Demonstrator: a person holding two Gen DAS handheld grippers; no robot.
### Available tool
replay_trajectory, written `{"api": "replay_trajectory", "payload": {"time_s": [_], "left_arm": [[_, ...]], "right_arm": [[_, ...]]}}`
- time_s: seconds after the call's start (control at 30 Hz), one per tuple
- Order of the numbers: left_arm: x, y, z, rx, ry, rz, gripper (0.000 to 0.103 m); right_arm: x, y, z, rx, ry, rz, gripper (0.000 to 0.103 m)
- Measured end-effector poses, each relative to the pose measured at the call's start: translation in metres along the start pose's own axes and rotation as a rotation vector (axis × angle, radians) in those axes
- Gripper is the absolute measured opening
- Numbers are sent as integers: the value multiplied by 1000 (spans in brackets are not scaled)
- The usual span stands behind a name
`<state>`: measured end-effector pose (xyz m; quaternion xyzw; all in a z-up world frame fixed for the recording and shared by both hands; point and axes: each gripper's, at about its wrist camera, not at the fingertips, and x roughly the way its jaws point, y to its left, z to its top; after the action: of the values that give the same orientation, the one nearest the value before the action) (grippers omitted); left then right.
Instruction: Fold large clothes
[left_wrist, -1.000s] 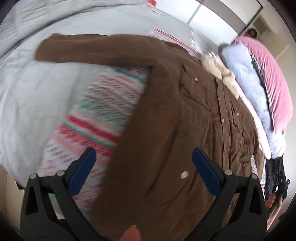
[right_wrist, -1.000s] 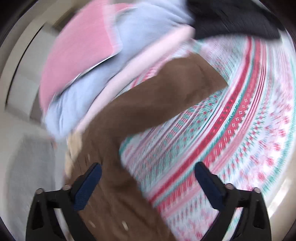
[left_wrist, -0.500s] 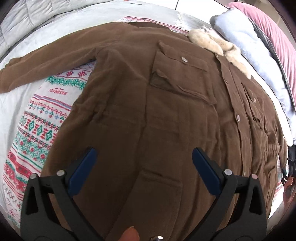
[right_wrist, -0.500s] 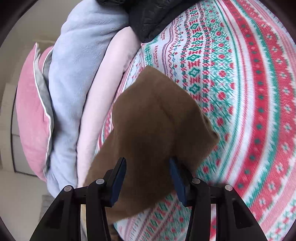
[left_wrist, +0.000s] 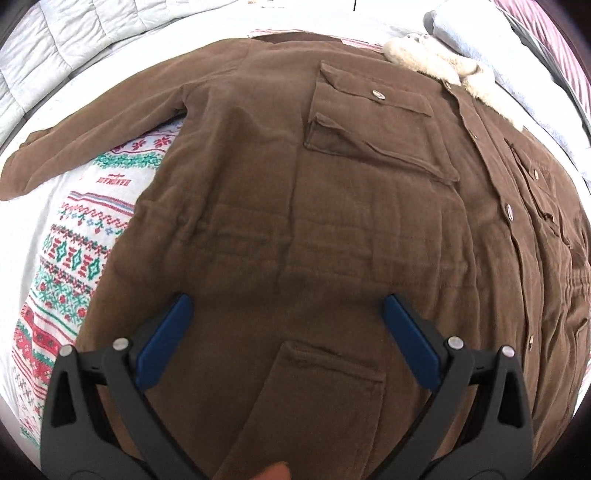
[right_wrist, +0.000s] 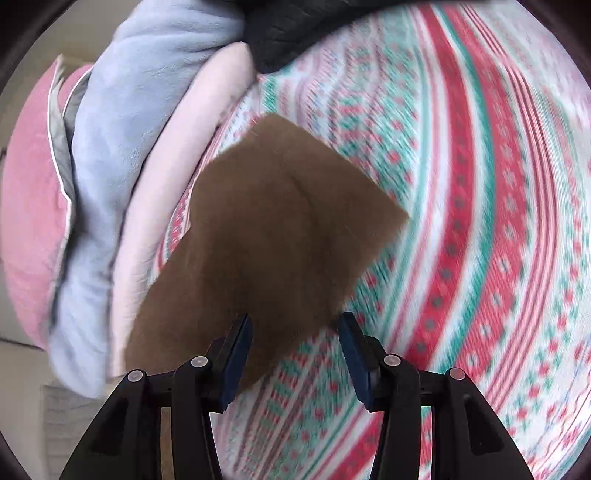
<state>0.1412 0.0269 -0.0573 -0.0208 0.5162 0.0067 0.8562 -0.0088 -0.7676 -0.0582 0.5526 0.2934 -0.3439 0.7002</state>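
My left claw (left_wrist: 284, 325) hangs wide over the brown coat (left_wrist: 332, 221), spread on the patterned blanket (left_wrist: 70, 266). My right claw (right_wrist: 295, 347) stands half-spread, gripping nothing, sleeve (right_wrist: 266, 236) at twelve o'clock.

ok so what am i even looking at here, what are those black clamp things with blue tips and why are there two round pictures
Those are two hand-held grippers; a person carries one in each hand. Each has a fisheye camera looking forward along its two fingers, which is why both pictures are round and warped.

The left wrist picture shows the left gripper over a brown coat with a fleecy collar, spread front up on a patterned red, green and white blanket. Its jaws stand wide apart, holding nothing.

The right wrist picture shows the right gripper at the end of a coat sleeve lying on the same blanket. Its jaws are partly closed, with the sleeve's edge between them, but the pads do not look pressed on it. Folded soft things are piled to the left.
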Motion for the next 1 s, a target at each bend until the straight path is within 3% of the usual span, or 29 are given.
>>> {"api": "replay_trajectory", "payload": {"time_s": [0.13,0.23,0.27,0.33,0.37,0.4,0.5,0.6,0.7,1.0], "left_arm": [[-5,3,-10,25,-35,-14,103],[-7,6,-13,35,-37,-29,103],[-10,8,-16,35,-38,-31,103],[-11,8,-17,37,-39,-28,103],[-11,7,-17,36,-39,-26,103],[-11,7,-16,34,-39,-26,103],[-8,7,-9,31,-33,-31,103],[-10,9,-5,31,-42,-35,103],[-13,13,-2,26,-51,-41,103],[-17,25,5,8,-61,-64,103]], "right_arm": [[15,32,1,-189,-120,-133,53],[19,40,0,-220,-159,-160,53],[20,41,0,-223,-173,-160,49],[22,41,2,-225,-190,-172,28],[26,43,3,-215,-193,-178,12],[25,40,6,-191,-193,-152,10],[11,37,14,-209,-226,-124,6],[-23,63,17,-339,-392,-134,5],[-49,87,20,-431,-500,-132,5],[-69,108,22,-468,-568,-110,4]]}}
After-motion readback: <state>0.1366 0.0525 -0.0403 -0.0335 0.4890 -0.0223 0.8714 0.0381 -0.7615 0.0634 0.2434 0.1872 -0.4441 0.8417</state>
